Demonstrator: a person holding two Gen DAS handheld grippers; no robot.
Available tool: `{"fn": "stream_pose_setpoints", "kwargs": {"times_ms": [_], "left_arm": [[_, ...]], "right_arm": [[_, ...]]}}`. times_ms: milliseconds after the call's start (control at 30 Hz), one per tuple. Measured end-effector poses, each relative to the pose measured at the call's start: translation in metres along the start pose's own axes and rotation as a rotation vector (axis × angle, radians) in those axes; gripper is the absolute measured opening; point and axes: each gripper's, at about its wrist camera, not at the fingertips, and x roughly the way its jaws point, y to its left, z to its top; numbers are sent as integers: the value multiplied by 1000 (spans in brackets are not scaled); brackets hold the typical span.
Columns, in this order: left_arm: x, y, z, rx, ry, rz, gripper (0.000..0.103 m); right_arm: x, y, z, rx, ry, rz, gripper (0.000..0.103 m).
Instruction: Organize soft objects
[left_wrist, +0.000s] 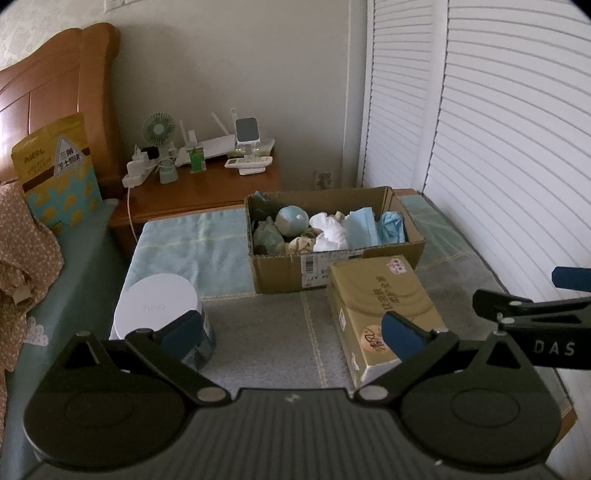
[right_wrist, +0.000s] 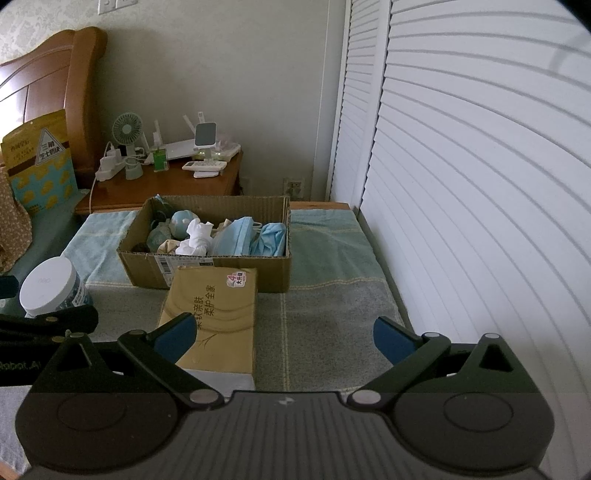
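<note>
- Your left gripper (left_wrist: 291, 328) is spread wide, nothing between the pads; it hangs low over the towel (left_wrist: 258, 325), prob. staged for a reach.
- Right gripper (right_wrist: 284, 336) likewise spread and empty.
- Tissue pack (right_wrist: 214, 314) lies flat just beside the left pad at 10 o'clock in the right view; long axis runs 6-to-12, far end touching the box (right_wrist: 207, 264).
- Box at 12, open-topped, already holds the soft stuff: white cloth (right_wrist: 197, 236), blue masks (right_wrist: 240, 236).
- White-lidded jar (left_wrist: 157, 306) stands upright at 9, well apart from the box.
</note>
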Motion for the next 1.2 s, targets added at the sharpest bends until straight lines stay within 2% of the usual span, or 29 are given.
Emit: {"fn": "stream_pose_setpoints", "kwargs": {"times_ms": [1200], "left_arm": [[-5, -3, 2, -2, 2, 3, 102]], "right_arm": [[-4, -3, 0, 7, -8, 1, 103]]}}
